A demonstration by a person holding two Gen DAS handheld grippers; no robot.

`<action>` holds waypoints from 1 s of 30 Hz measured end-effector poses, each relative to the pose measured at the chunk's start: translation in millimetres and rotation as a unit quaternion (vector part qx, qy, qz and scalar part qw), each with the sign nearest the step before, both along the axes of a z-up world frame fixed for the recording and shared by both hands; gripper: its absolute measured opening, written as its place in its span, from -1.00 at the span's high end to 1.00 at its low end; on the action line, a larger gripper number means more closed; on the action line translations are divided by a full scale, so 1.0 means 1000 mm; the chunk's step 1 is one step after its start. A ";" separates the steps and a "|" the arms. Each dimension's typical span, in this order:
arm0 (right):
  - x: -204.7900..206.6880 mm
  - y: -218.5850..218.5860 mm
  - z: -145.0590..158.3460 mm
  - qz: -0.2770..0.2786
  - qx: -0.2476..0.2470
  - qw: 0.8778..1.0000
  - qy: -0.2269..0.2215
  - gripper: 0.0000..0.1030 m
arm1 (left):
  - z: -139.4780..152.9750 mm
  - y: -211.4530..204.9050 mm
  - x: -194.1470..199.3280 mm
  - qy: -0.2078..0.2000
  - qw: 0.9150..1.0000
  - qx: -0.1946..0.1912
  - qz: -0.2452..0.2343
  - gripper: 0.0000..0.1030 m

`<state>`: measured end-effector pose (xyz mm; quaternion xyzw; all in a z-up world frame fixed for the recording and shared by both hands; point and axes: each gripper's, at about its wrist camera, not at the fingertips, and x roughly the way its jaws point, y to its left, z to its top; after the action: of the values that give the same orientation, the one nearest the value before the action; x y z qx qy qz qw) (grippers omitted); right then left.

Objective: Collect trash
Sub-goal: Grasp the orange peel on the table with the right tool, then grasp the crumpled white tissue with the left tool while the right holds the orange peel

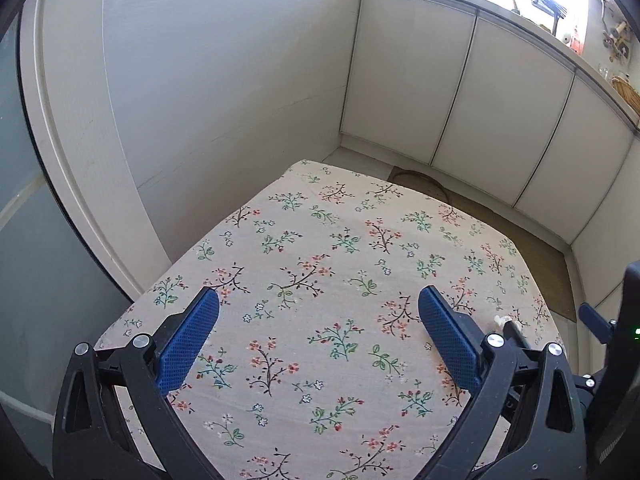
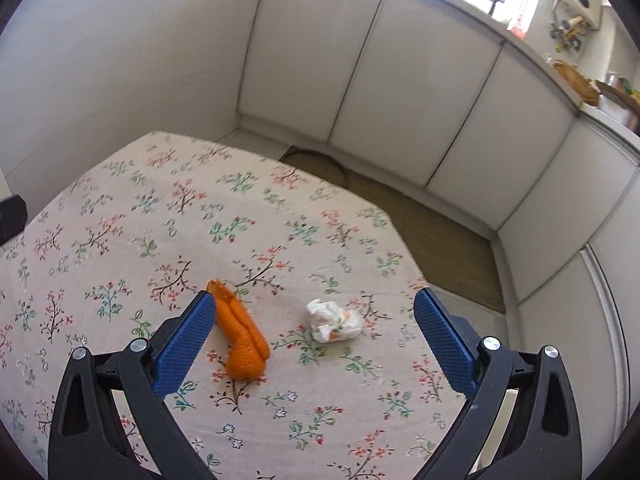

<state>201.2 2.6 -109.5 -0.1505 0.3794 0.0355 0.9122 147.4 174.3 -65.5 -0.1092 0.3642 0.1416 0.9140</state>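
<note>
A crumpled white tissue [image 2: 334,321] lies on the floral tablecloth [image 2: 160,220] in the right wrist view, between the spread blue fingers. An orange crumpled wrapper [image 2: 240,336] lies to its left, right beside the left finger [image 2: 188,340]. My right gripper [image 2: 316,304] hovers open above both. In the left wrist view my left gripper [image 1: 320,300] is open over bare tablecloth [image 1: 320,240] with nothing between its fingers. A small white scrap [image 1: 500,320] shows behind its right finger, partly hidden. Part of the other gripper [image 1: 616,320] appears at the right edge.
White cabinet doors [image 2: 400,100] line the far side, and a wall [image 1: 220,100] stands to the left. A brown mat [image 2: 420,232] covers the floor beyond the table's far edge. Cluttered items sit on the counter top [image 2: 576,80] at upper right.
</note>
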 end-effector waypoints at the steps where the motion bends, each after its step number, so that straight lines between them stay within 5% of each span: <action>1: 0.005 0.002 -0.006 0.009 0.002 1.000 0.017 -0.87 | 0.000 0.003 0.000 0.001 1.000 -0.002 0.003 -0.86; 10: 0.044 0.024 -0.055 0.093 0.028 0.986 0.137 -0.78 | -0.006 0.016 0.004 0.012 0.999 -0.026 0.015 -0.86; 15: 0.057 0.036 -0.087 0.116 0.023 0.974 0.195 -0.02 | -0.008 0.017 0.006 0.011 0.999 -0.023 0.019 -0.86; 16: 0.057 0.036 -0.088 0.119 0.032 0.974 0.191 0.02 | -0.009 0.018 0.007 0.012 0.999 -0.025 0.020 -0.86; 18: 0.058 0.036 -0.087 0.121 0.044 0.974 0.186 0.56 | -0.011 0.018 0.009 0.016 0.999 -0.025 0.022 -0.86; 19: 0.058 0.036 -0.087 0.118 0.044 0.975 0.185 0.67 | -0.013 0.018 0.011 0.017 0.999 -0.025 0.022 -0.86; 30: 0.043 0.005 -0.032 0.069 0.089 0.989 0.101 0.77 | -0.007 -0.003 0.014 0.004 1.000 -0.014 -0.001 -0.86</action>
<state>244.3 7.2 -141.2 -0.0906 0.4533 0.1468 0.8745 161.2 171.7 -72.7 -0.1211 0.3699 0.1362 0.9110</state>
